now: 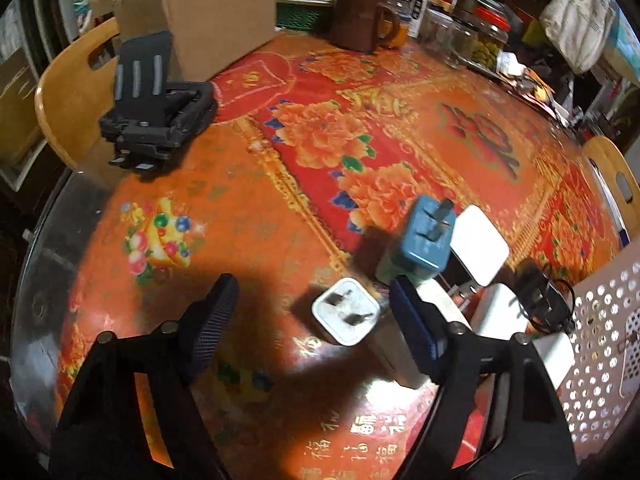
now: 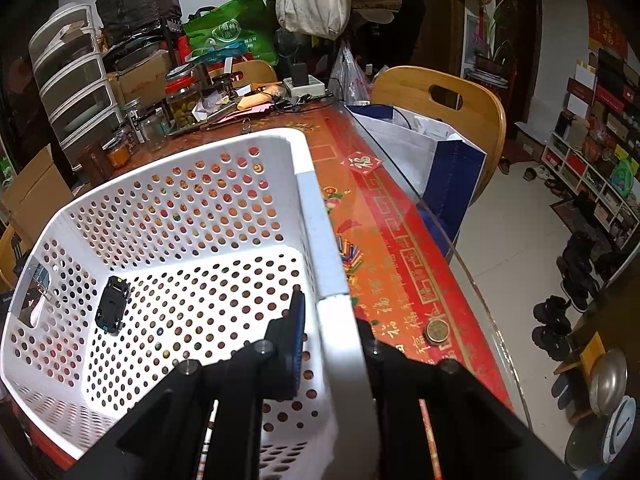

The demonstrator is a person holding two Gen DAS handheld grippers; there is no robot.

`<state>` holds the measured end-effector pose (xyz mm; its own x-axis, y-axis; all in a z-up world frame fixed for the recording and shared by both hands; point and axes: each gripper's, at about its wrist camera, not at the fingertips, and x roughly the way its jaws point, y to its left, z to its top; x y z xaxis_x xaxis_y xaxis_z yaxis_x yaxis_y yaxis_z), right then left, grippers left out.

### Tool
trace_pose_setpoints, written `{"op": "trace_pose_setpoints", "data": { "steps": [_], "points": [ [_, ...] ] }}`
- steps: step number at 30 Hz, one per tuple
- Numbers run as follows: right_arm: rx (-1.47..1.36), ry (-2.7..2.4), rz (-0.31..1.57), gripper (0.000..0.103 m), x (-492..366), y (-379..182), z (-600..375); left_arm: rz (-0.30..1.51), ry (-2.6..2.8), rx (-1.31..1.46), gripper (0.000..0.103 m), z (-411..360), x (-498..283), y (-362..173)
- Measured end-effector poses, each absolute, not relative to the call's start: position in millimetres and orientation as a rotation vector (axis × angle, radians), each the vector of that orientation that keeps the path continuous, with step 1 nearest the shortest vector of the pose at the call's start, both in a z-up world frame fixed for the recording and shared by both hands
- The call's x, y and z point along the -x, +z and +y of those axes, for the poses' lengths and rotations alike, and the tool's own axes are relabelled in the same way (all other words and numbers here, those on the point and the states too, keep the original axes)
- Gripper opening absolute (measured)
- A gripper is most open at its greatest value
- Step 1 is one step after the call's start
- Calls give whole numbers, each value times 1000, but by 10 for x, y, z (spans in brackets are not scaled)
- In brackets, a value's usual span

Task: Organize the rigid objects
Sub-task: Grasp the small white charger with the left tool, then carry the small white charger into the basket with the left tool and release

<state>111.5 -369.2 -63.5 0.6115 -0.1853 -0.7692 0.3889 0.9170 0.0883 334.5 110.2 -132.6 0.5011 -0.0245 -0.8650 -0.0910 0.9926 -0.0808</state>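
Left wrist view: left gripper spread wide above the counter, holding nothing.
Chargers: white charger between its fingers; blue charger just beyond.
Right gripper: clamped on the basket rim.
Basket contents: black clip.

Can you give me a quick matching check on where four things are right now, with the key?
1 blue charger
2 black clip
3 right gripper
4 left gripper

A inside the white basket
B open above the tablecloth
C on the table among white chargers
D clamped on the basket rim

Pairs: 1-C, 2-A, 3-D, 4-B
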Motion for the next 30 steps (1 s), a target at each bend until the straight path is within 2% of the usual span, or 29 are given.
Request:
{"op": "trace_pose_setpoints", "data": {
  "steps": [5, 7, 9, 11, 12, 18, 23, 30],
  "points": [
    [-258, -335, 850, 12, -1113, -636, -3692, 1019, 78, 139, 67, 1186, -3267, -1288],
    [-257, -333, 850, 12, -1116, -639, -3690, 1017, 82, 119, 61, 1134, -3263, -1292],
    [-256, -333, 850, 12, -1116, -640, -3691, 1030, 70, 104, 48, 1068, -3276, -1324],
    [-258, -334, 850, 12, -1115, -639, -3692, 1033, 60, 110, 40, 1038, -3279, -1342],
    [-258, -333, 850, 12, -1115, -639, -3691, 1034, 59, 109, 30, 1021, -3275, -1345],
    [-257, -331, 847, 12, -1115, -638, -3691, 934, 119, -8, 30, 868, -3074, -1160],
    [-255, -326, 839, 12, -1113, -631, -3680, 744, 284, -236, 30, 625, -2778, -768],
    [-255, -315, 833, 12, -1113, -638, -3688, 703, 181, -254, 31, 296, -2482, -145]
  ]
}}
